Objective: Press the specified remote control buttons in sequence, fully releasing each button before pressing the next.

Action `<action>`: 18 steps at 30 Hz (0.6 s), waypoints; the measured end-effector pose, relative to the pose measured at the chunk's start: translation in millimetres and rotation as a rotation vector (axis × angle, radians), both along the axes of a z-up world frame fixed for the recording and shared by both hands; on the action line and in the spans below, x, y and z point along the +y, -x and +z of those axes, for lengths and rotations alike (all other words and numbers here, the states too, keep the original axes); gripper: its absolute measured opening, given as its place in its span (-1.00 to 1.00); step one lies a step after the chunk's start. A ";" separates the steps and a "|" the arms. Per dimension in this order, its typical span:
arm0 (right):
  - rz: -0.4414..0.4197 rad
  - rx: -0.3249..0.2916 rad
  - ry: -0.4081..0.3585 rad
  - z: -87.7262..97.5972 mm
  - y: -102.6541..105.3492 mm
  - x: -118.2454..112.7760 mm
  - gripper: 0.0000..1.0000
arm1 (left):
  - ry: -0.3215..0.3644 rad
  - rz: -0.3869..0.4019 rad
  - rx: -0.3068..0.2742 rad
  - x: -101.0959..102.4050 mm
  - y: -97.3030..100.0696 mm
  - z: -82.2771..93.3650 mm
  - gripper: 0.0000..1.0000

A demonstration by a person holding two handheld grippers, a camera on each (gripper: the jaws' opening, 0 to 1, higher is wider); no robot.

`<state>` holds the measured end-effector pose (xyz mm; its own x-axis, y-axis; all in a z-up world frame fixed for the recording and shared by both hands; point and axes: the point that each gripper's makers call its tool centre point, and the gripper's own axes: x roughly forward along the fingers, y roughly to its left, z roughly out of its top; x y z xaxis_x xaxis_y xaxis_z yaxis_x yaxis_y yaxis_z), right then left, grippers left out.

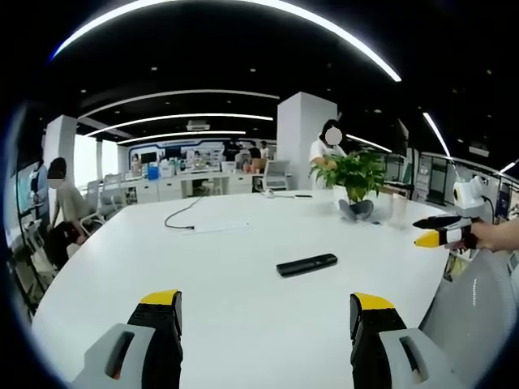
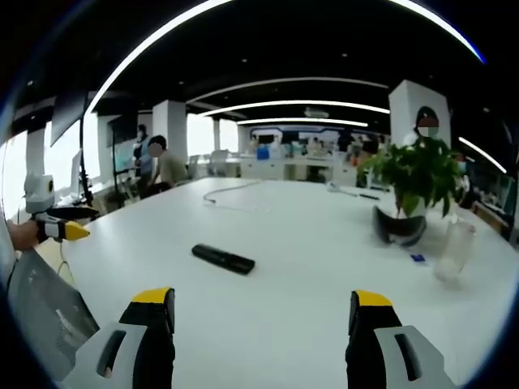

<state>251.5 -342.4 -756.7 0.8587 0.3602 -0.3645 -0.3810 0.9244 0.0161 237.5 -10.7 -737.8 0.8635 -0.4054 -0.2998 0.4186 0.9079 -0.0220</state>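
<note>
A big white table (image 1: 243, 267) spans the lower half of the left gripper view and of the right gripper view too (image 2: 308, 267). In the background, upper middle of both views, runs an open office with desks, white pillars and curved ceiling lights; a few people sit or stand there. A potted plant (image 1: 357, 182) stands on the table at the right of centre in the left gripper view, and at the upper right in the right gripper view (image 2: 418, 190) (beside it there, a clear glass (image 2: 452, 250)). A thin cable (image 1: 182, 215) lies toward the far side.

The black remote control (image 1: 306, 264) lies flat on the bare table, centre of frame, apart from both grippers; in the right gripper view it sits left of centre (image 2: 223, 258).

The left gripper (image 1: 266, 328) has its jaws spread wide, holding nothing. The right gripper (image 2: 263, 324) is likewise spread and empty.
</note>
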 end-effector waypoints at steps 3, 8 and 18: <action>0.001 0.001 -0.001 -0.2 0.1 0.5 0.75 | -0.002 0.003 -0.001 0.6 -0.2 0.2 0.77; -0.002 0.000 -0.002 0.2 -0.2 -0.2 0.75 | 0.004 0.000 0.005 -0.5 -0.4 -0.7 0.77; -0.007 -0.009 -0.008 2.3 -1.2 -2.0 0.72 | 0.033 -0.040 0.014 -10.4 0.9 -0.6 0.81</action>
<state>252.7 -344.4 -754.5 0.8644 0.3570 -0.3542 -0.3745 0.9270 0.0204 236.6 -21.1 -738.3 0.8421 -0.4496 -0.2978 0.4542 0.8890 -0.0580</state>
